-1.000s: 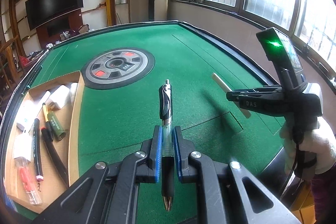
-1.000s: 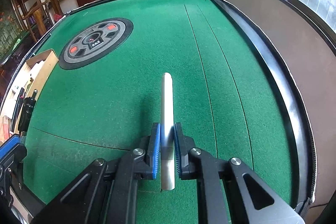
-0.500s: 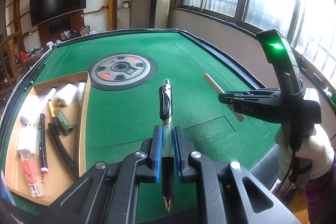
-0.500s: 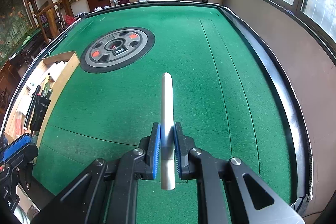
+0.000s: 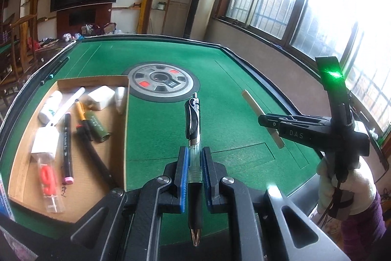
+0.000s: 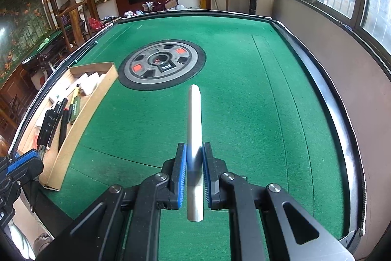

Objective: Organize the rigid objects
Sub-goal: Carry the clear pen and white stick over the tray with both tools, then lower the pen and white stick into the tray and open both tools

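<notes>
Pen pinched at its clear barrel in my left gripper, clip end ahead, tip pointing back at me; it's light, stiff and slick, so mid-barrel is the sensible hold. My right gripper is clamped on a pale stick, just as rigid and probably featherweight, gripped near its rear end. Both ride above the green desk. The left view looks down into the cardboard tray off to my left, markers and small bottles lying inside; the right view only catches that tray edge-on.
</notes>
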Tool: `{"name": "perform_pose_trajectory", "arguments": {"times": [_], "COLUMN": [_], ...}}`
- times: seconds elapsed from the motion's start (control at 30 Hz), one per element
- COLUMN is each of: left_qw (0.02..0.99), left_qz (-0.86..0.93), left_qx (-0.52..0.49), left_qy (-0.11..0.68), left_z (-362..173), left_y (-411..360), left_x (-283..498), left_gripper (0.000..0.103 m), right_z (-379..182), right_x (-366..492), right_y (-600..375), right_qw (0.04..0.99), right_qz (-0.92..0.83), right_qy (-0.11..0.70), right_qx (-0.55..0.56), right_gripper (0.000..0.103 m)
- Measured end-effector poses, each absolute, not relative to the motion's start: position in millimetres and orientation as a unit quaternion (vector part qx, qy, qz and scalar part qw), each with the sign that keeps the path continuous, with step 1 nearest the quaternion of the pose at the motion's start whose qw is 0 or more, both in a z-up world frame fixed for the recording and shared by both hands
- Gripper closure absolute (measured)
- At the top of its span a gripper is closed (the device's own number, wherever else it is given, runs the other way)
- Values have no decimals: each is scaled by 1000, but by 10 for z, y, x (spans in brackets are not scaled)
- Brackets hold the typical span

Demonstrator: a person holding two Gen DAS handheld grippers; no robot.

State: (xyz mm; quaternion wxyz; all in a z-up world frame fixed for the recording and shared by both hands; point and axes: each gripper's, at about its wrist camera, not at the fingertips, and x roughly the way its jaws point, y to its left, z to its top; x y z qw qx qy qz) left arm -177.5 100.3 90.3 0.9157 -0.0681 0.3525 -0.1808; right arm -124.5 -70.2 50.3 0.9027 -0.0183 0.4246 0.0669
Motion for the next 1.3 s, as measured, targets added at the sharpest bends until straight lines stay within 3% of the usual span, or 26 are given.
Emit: {"name": "perform_pose_trajectory", "arguments": {"times": [0.43,0.77,1.3], "left_qw": [923,906,872], "left_qz": [-116,-65,-61], "left_qx": [-132,-209,-257], "left_qy": [342,363,411], "left_z": [882,574,144], "left_y": [1810,2482,2552], "left_x": [-1831,-1691,-1376], "left_gripper": [93,93,93], "right_z": [670,558,168], "right_x": [-1276,-1088,-844], "right_y": [-220,467,1540], "right_qw": [901,879,813], "right_qz": [113,177,276], "right_qy": [417,438,511], "right_qx": [-45,-54,-30], "right_gripper": [91,91,91]}}
